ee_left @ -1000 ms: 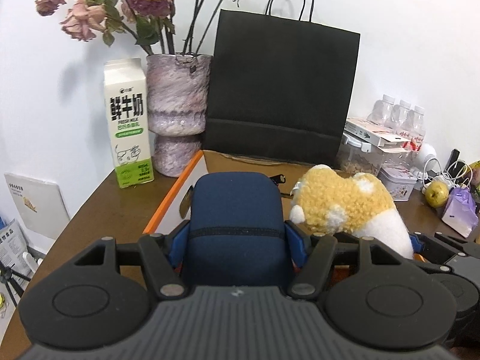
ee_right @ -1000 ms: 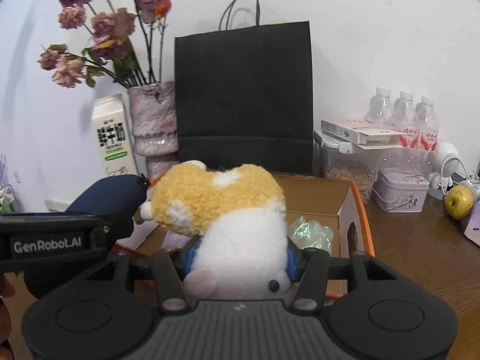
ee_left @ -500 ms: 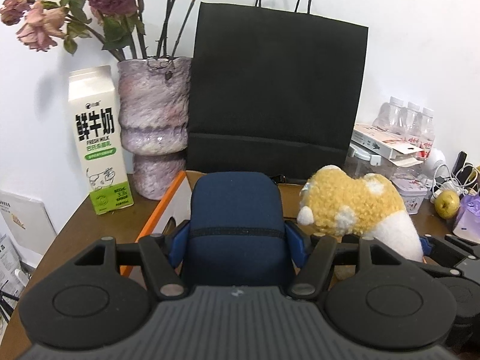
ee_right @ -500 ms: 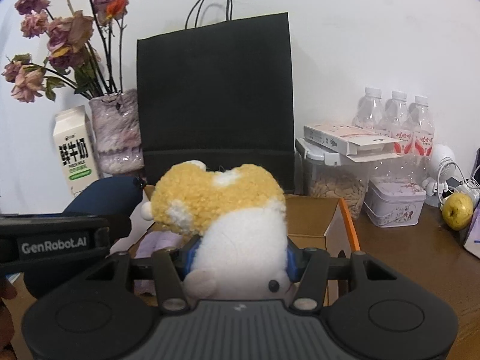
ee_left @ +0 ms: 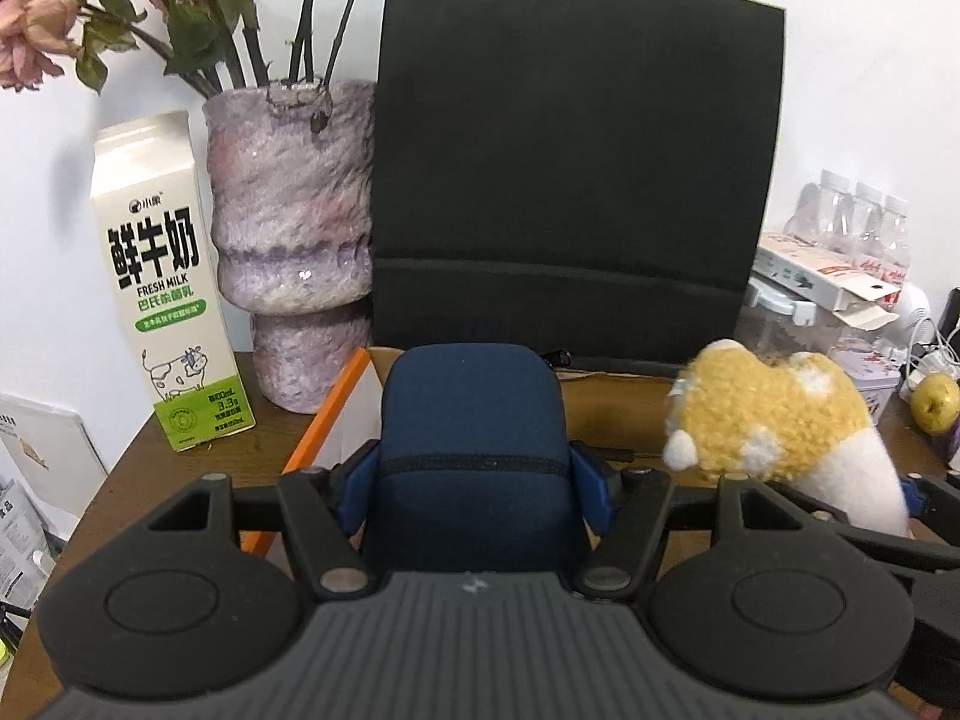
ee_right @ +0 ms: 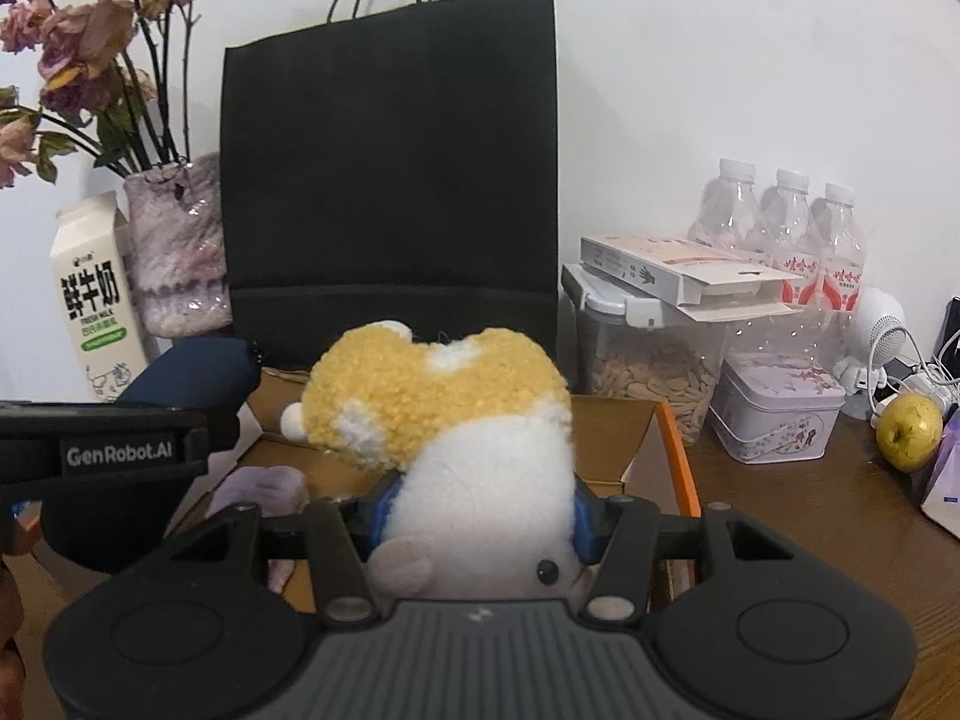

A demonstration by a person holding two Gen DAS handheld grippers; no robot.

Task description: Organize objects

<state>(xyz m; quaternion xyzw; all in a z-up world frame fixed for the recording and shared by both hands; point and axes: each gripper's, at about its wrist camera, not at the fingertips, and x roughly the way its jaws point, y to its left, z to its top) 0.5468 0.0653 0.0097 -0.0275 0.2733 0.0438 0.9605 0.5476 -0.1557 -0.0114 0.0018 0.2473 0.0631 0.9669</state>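
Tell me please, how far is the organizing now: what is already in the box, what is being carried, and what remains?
Done: a purple soft item already lies in the cardboard box. In hand: the left gripper is shut on the navy pouch, and the right gripper is shut on the plush toy; both are above the box, not released. Left: setting both down. Whether anything else must go in, I cannot tell.

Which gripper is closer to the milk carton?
Left. The left gripper, holding the blue pouch, is just right of the milk carton; the right gripper, holding the plush toy, sits farther right.
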